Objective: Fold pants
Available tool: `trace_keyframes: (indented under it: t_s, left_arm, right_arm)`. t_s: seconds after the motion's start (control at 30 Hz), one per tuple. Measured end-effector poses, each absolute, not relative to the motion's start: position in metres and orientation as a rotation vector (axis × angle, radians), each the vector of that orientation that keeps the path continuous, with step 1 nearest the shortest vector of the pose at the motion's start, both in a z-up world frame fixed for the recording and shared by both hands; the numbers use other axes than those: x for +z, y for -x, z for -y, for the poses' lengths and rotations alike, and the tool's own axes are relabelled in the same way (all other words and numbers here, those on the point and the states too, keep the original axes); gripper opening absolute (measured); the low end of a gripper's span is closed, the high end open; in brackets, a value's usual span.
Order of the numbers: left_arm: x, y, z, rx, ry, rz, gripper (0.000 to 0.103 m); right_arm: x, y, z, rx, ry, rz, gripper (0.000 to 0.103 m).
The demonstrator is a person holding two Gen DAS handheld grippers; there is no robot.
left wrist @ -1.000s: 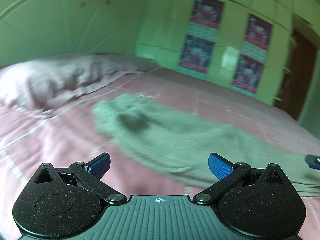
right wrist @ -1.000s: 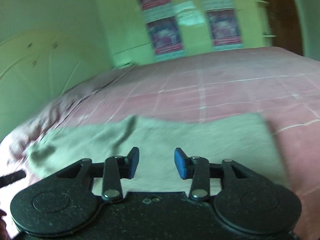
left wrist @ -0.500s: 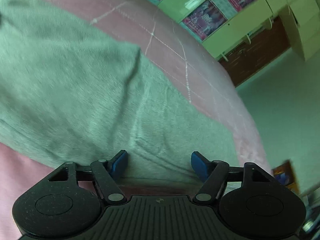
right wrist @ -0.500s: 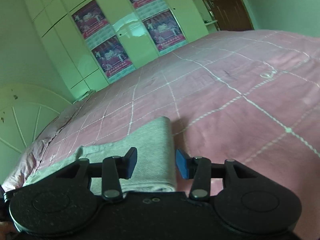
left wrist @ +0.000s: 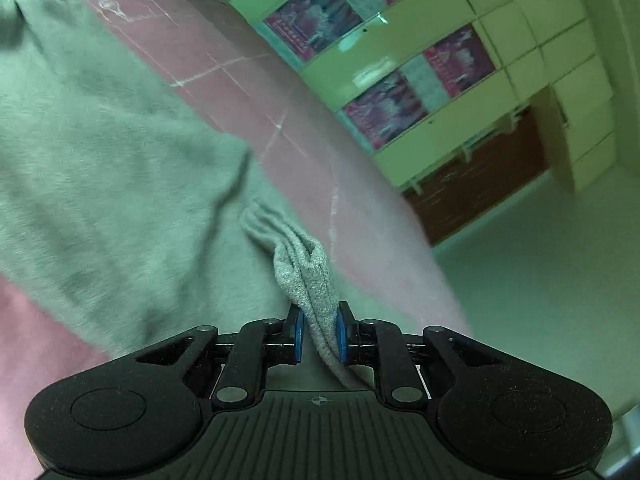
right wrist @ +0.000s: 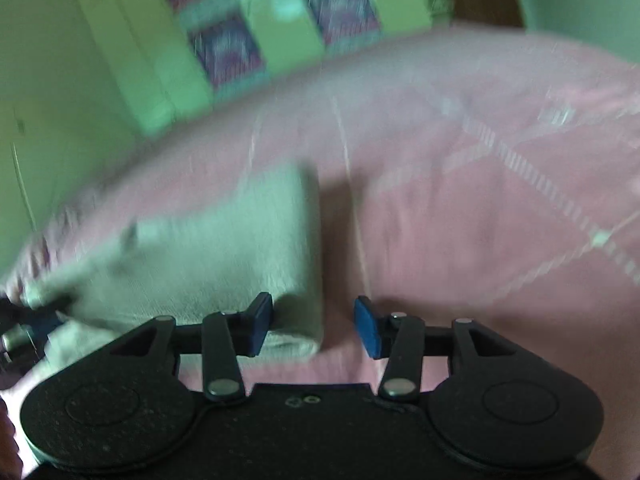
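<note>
Left tool: blue pads pressed together, pinching a bunched edge of the pants.
Right tool: jaws spread, nothing gripped; the end of the pants lies between the pads, nearer the left one, though blur hides any contact.
Step in hand: judged as taking hold of both ends before lifting to fold.
Doing it well: centre the right tool over the fabric's edge, catch all layers, close firmly, then lift both ends together so the cloth stays flat.
Pants: grey-green, soft, fleecy, lying spread flat on the bed.
Bed: pink cover with pale grid lines.
</note>
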State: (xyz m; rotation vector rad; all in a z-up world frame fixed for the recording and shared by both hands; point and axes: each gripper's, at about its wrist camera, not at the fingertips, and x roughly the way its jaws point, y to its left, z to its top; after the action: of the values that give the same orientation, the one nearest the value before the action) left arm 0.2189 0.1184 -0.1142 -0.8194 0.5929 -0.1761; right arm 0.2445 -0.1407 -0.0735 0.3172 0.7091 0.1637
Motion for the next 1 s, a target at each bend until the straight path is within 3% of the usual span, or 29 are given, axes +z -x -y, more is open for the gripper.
trace_keyframes:
  t_s: [0.07,0.17,0.23,0.27,0.33,0.37,0.4,0.53,0.63,0.73,0.8,0.83,0.9,0.97,1.0]
  left_arm:
    - [-0.138,-0.229,-0.118,-0.13,0.8,-0.712,0.017]
    - [-0.146,-0.234,-0.122,-0.147,0.864,-0.713,0.019]
    - [-0.137,-0.237,-0.12,-0.149,0.877,-0.707,0.023]
    - [-0.13,-0.235,-0.119,-0.139,0.851,-0.688,0.03]
    - [-0.114,-0.229,-0.123,-0.101,0.789,-0.637,0.038]
    - [-0.11,-0.226,-0.127,-0.093,0.778,-0.616,0.04]
    - [-0.105,-0.224,-0.137,-0.075,0.765,-0.599,0.04]
    - [-0.094,-0.217,-0.189,0.002,0.721,-0.592,0.041]
    - [-0.095,-0.207,-0.229,0.036,0.742,-0.576,0.041]
    - [-0.093,-0.197,-0.256,0.056,0.743,-0.555,0.041]
    - [-0.095,-0.181,-0.27,0.064,0.723,-0.539,0.042]
    - [-0.094,-0.176,-0.274,0.067,0.713,-0.527,0.046]
    - [-0.094,-0.161,-0.283,0.104,0.684,-0.511,0.081]
    - [-0.095,-0.147,-0.296,0.144,0.672,-0.49,0.091]
    - [-0.098,-0.141,-0.307,0.159,0.686,-0.486,0.091]
  right_arm:
    - [-0.073,-0.241,0.145,0.175,-0.341,-0.681,0.039]
    - [-0.057,-0.232,0.149,0.17,-0.35,-0.579,0.04]
    - [-0.044,-0.238,0.15,0.179,-0.349,-0.527,0.04]
    - [-0.039,-0.248,0.15,0.189,-0.348,-0.52,0.039]
    - [-0.028,-0.273,0.146,0.206,-0.33,-0.513,0.027]
    - [-0.024,-0.287,0.142,0.227,-0.318,-0.512,0.003]
    - [-0.021,-0.301,0.137,0.237,-0.303,-0.518,0.0]
    - [-0.023,-0.349,0.117,0.191,-0.238,-0.54,0.0]
    - [-0.059,-0.387,0.108,0.155,-0.216,-0.734,0.0]
    - [-0.053,-0.372,0.115,0.165,-0.287,-0.677,0.0]
    - [-0.04,-0.34,0.116,0.213,-0.322,-0.586,0.009]
    - [-0.037,-0.325,0.115,0.24,-0.323,-0.562,0.01]
    - [-0.035,-0.296,0.113,0.303,-0.339,-0.548,0.011]
    - [-0.039,-0.272,0.11,0.332,-0.348,-0.561,0.012]
    - [-0.042,-0.259,0.109,0.339,-0.349,-0.568,0.012]
